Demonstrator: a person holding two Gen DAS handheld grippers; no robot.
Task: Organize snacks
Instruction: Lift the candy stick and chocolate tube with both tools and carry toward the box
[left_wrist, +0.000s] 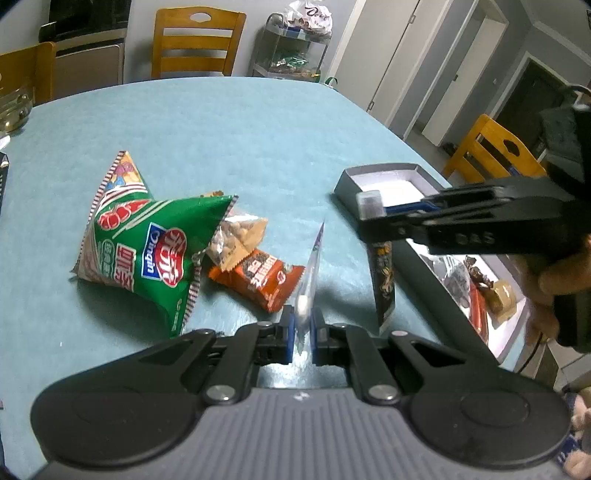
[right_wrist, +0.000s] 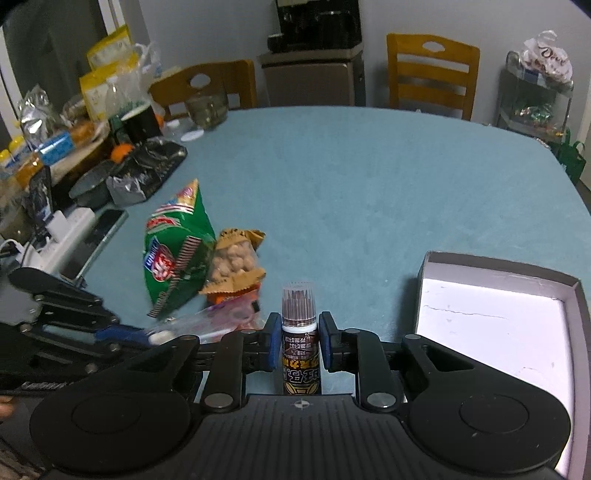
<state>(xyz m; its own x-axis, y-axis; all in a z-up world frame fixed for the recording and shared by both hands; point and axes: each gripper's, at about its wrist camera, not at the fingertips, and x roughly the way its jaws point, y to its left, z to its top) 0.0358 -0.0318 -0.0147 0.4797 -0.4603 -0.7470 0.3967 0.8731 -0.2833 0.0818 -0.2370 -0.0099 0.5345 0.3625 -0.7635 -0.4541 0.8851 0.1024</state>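
My left gripper (left_wrist: 302, 325) is shut on a thin clear plastic packet (left_wrist: 309, 280), held edge-on above the blue tablecloth. My right gripper (right_wrist: 298, 332) is shut on a dark snack stick (right_wrist: 298, 325) with a clear end; it also shows in the left wrist view (left_wrist: 384, 280), hanging from the right gripper (left_wrist: 369, 206). A green chip bag (left_wrist: 147, 251), a clear peanut packet (left_wrist: 236, 236) and an orange wrapped snack (left_wrist: 262, 277) lie in a pile on the table. A grey box with a white floor (right_wrist: 498, 332) sits to the right.
The box (left_wrist: 369, 177) holds several wrapped snacks (left_wrist: 476, 291) at its near end. Clutter of bags, bottles, a power strip (right_wrist: 70, 229) and a phone lines the table's left side. Wooden chairs (right_wrist: 432, 70) stand around the table. A wire rack (left_wrist: 291, 48) stands behind.
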